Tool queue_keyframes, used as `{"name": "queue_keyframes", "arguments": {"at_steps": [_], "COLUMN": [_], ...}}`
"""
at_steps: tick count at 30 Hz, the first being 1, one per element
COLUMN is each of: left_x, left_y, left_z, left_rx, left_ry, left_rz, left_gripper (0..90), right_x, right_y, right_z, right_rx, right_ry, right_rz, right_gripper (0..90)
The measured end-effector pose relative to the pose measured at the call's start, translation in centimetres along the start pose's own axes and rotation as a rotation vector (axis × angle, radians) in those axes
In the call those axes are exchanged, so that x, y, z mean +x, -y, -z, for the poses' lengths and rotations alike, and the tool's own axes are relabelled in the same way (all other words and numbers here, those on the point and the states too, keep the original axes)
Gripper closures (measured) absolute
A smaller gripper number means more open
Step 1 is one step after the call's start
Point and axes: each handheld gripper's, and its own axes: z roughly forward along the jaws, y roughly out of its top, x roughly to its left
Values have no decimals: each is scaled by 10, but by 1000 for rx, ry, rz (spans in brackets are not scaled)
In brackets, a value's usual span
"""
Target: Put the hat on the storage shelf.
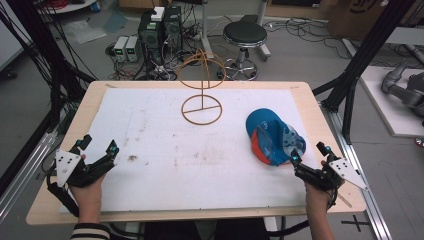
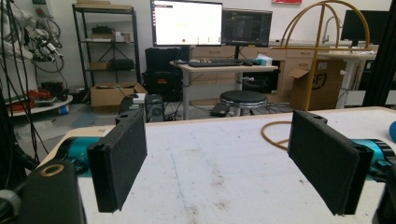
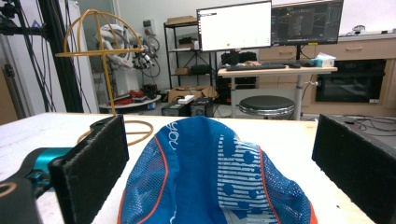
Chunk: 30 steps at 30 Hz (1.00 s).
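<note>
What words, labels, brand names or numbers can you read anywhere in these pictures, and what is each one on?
None can be read with certainty.
Blue cap: light lettering by its orange seam, too blurred to read.
Cardboard box: dark round print, partly hidden by the yellow wire stand, unreadable.
Monitors: on-screen text too small to read.
Left gripper and right gripper: no readable markings.

A grey floor [image 1: 310, 55] strewn with cables lay beyond the tabletop [image 1: 310, 107]. A black round stool [image 1: 244, 34] stood there, near a desk [image 2: 224, 68] carrying two monitors [image 2: 187, 22] and a black shelving unit [image 2: 103, 46].
</note>
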Motion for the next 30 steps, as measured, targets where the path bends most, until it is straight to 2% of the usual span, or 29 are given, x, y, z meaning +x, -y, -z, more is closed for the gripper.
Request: {"name": "queue_keyframes", "arguments": {"at_steps": [7, 12, 16, 19, 22, 24, 30], "left_x": [0, -1, -1, -1, -2, -1, -1], "left_y": [0, 1, 1, 2, 2, 2, 2], "left_z": [-1, -1, -1, -2, -3, -3, -2], "left_rx": [4, 9, 12, 13, 14, 19, 21], "left_ry": [2, 4, 3, 5, 5, 4, 7], "left_rz": [-3, -3, -4, 0, -2, -1, 0], "left_gripper": [201, 201, 201, 202, 201, 202, 203], "right_x": [3, 6, 8, 12, 12, 12, 21], "right_y": [-3, -7, -9, -9, -10, -10, 1], "right_z": [-1, -3, -4, -7, -10, -16, -40], "right_rx": [-16, -12, -14, 11, 23, 36, 114], "right_ry": [-17, -27, -30, -46, -49, -55, -23], "right_rz": [4, 41, 46, 91, 95, 106, 123], "right_gripper": [35, 36, 36, 57, 78, 129, 138]}}
